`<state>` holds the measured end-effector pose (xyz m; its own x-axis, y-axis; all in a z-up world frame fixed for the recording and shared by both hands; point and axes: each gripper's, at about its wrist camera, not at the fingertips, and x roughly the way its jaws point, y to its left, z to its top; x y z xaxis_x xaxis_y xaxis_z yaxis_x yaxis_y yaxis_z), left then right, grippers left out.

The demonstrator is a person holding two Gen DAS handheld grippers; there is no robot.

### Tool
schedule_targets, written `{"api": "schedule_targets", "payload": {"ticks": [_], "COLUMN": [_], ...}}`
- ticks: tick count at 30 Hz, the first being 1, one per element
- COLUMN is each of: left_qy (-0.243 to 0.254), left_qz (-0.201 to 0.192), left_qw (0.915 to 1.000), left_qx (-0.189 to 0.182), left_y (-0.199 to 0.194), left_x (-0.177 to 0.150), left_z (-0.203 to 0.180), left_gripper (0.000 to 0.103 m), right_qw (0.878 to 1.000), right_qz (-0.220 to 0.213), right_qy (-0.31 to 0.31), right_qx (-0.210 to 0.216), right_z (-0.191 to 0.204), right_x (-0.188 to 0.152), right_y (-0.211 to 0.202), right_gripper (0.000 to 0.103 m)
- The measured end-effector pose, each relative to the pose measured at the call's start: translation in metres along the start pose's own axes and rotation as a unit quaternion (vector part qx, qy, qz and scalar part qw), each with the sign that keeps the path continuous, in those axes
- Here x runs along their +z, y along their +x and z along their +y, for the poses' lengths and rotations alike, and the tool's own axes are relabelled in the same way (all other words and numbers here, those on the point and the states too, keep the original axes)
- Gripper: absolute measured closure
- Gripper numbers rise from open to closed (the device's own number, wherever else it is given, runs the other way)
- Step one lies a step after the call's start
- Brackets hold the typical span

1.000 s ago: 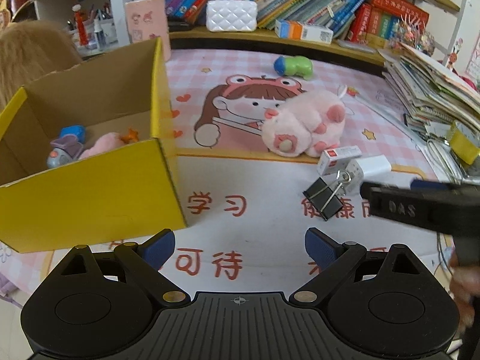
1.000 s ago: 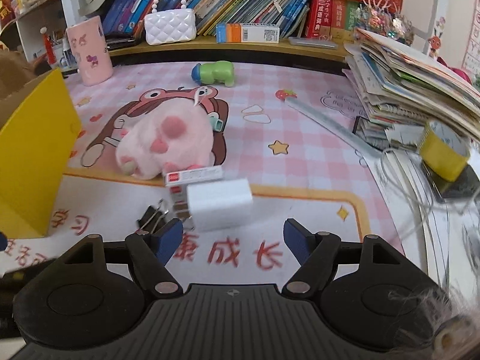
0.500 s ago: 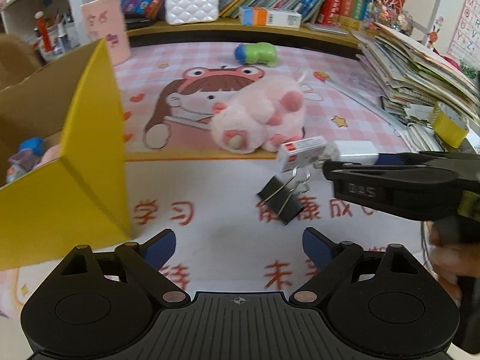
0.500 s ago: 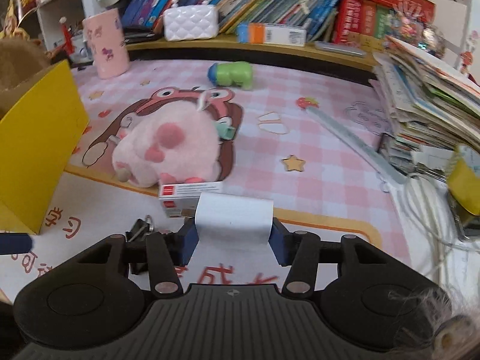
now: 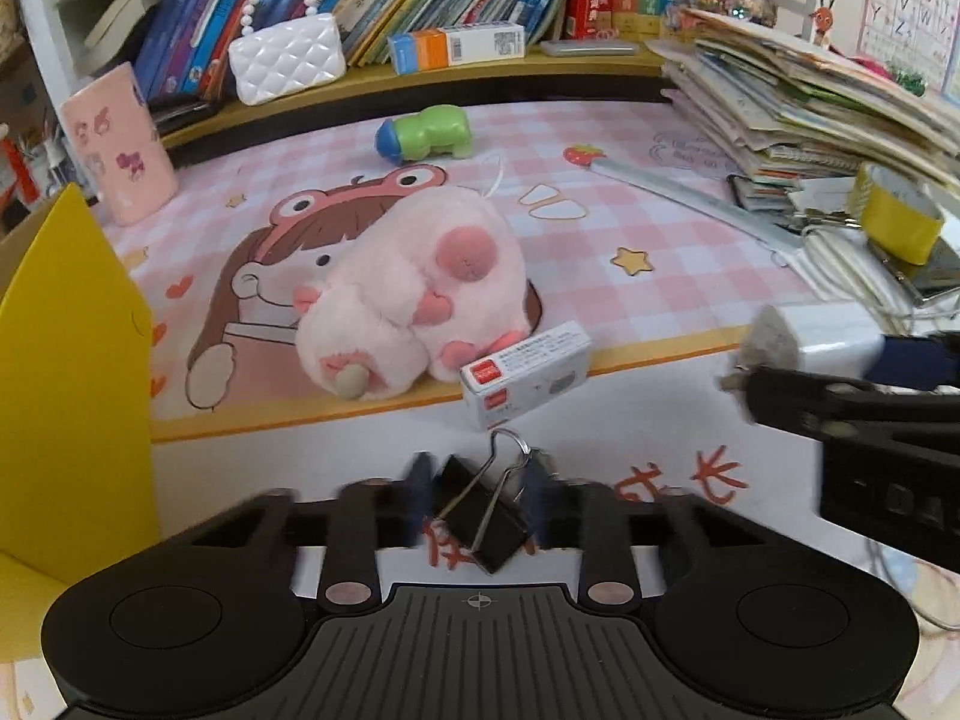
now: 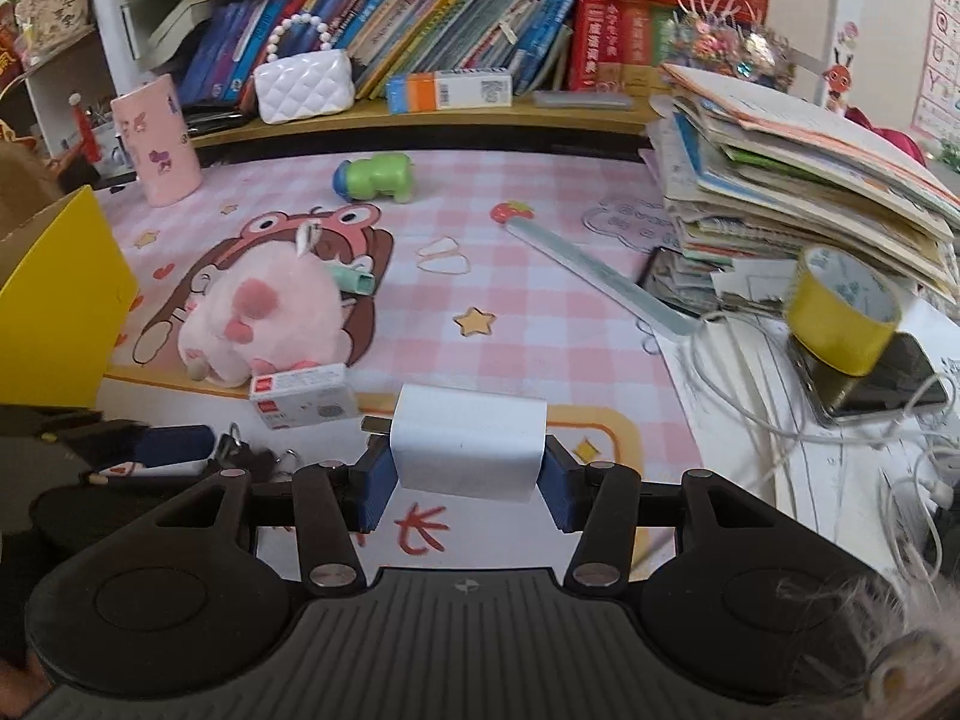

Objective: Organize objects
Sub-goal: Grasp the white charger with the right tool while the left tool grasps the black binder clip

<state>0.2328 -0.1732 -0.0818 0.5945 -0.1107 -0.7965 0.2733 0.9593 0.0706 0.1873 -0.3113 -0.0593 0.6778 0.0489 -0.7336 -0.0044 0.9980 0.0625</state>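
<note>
My right gripper (image 6: 465,483) is shut on a white charger plug (image 6: 468,447) and holds it just above the mat; the plug also shows in the left wrist view (image 5: 822,339). My left gripper (image 5: 480,507) is closed around a black binder clip (image 5: 480,510) on the mat, fingers blurred. A small white staple box (image 5: 525,375) lies beyond the clip, against a pink plush toy (image 5: 414,294). A green and blue toy (image 5: 423,132) lies at the back. The yellow box (image 5: 66,372) stands at the left.
A stack of books and papers (image 6: 810,180) fills the right side, with a yellow tape roll (image 6: 840,321) on a phone and white cables (image 6: 780,396). A ruler (image 6: 600,279) lies on the mat. A pink cup (image 6: 159,150) and a bookshelf stand behind.
My left gripper has moved right and forward and closed around the binder clip. My right gripper has closed on the charger plug and lifted it slightly.
</note>
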Motion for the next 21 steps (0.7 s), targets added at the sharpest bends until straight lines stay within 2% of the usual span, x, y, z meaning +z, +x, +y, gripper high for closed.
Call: {"api": "schedule_targets", "payload": {"ticks": [3, 21], "left_qy": [0.009, -0.041], "left_qz": [-0.021, -0.054], "left_qw": [0.9997, 0.9977], "left_qx": [0.008, -0.005], "left_y": [-0.01, -0.056], "left_x": [0.001, -0.018], "left_z": [0.001, 0.043], "left_gripper": [0.097, 0.098], "right_qw": [1.0, 0.999], "right_qz": [0.011, 0.015], "right_qy": [0.008, -0.022], "right_qx": [0.004, 0.035], "right_z": [-0.001, 0.042], "right_x": [-0.003, -0.011], "right_y": [0.002, -0.009], "right_gripper": [0.055, 0.055]}}
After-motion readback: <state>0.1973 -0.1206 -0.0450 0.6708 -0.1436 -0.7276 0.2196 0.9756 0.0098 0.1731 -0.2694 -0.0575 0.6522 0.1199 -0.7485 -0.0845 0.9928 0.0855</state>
